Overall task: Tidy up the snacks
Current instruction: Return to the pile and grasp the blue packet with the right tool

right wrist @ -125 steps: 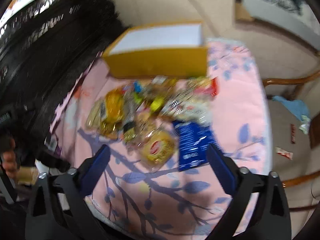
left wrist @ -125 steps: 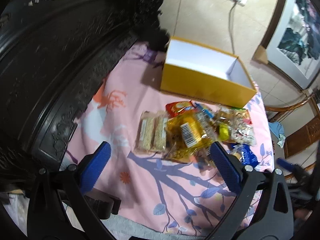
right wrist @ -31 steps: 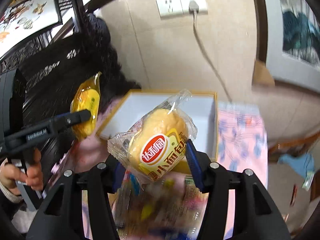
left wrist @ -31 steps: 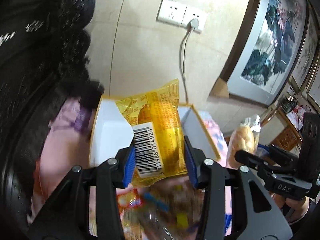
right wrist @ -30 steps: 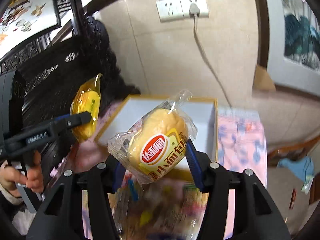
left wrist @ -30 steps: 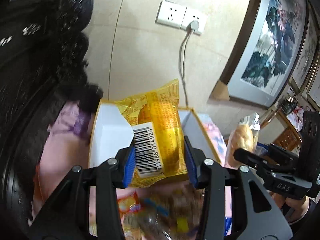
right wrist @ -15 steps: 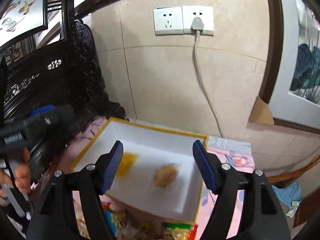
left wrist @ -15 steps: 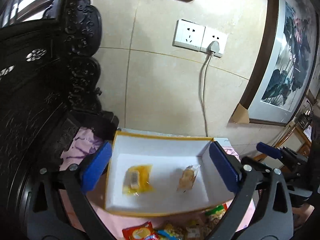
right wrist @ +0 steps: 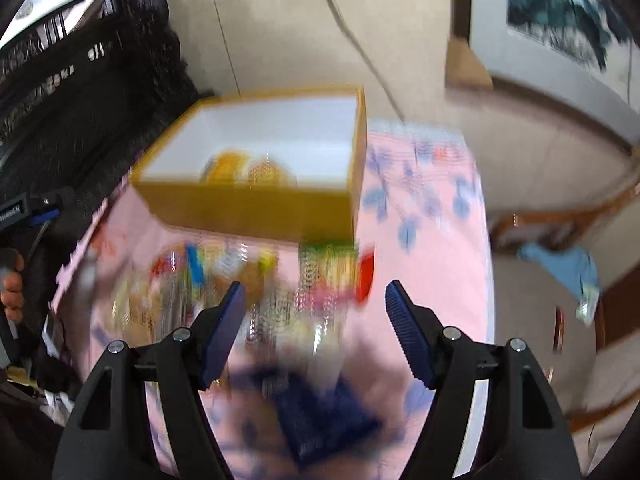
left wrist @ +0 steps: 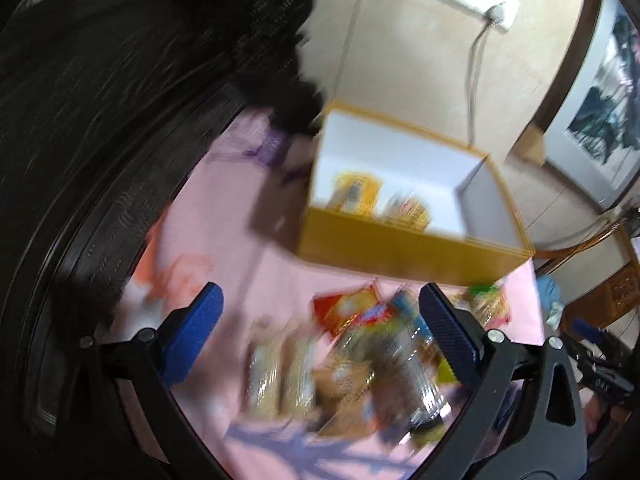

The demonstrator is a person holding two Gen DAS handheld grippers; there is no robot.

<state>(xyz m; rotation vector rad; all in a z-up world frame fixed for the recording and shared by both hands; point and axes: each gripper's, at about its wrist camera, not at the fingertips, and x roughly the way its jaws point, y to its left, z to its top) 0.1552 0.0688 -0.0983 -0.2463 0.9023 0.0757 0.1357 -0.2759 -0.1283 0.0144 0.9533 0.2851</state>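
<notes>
Snack pile [left wrist: 360, 352] seen beyond both empty grippers.
Left gripper [left wrist: 320, 332] and right gripper [right wrist: 312, 320] are held apart above it.

Your left gripper [left wrist: 320, 334] is a black plastic frame with two angled arms, each ending in a ribbed royal-blue rectangular pad, one of its fingers [left wrist: 192, 330] showing at the left. Round silver screws sit at the arm joints, and triangular cut-outs pierce the black struts. Your right gripper [right wrist: 314, 318] has the same build: black arms, silver screws, toothed blue pads. At that view's left edge, your left hand [right wrist: 11, 286] grips a black handle bearing small white lettering, too blurred to read.
</notes>
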